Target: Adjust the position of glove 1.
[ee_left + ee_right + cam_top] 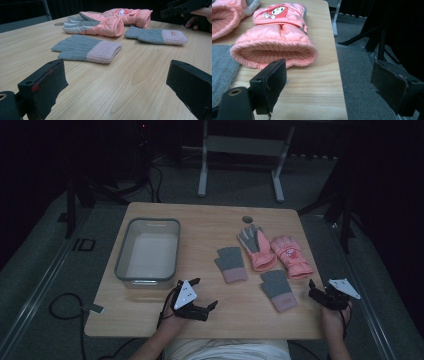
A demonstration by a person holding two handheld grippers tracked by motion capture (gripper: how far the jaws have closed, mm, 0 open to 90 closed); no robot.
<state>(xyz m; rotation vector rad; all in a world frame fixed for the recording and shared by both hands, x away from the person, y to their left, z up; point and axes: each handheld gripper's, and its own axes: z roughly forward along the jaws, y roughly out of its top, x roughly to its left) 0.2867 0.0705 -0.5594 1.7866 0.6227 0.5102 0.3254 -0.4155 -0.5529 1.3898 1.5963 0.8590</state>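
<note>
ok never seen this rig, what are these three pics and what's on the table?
No robot here: a person holds a pair of tongs in each hand, left tongs and right tongs, both open and empty. One picture looks down from above; the other two come from cameras riding on each pair, looking along the black jaws. On the wooden table lie two grey-and-pink knit gloves, two pink padded gloves and an empty grey tub.

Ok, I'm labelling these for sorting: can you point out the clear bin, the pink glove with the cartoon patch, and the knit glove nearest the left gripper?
clear bin [121, 251], high view, left rim.
pink cartoon glove [277, 33], right gripper view, padded back.
near knit glove [75, 46], left gripper view, grey hand part.
</note>
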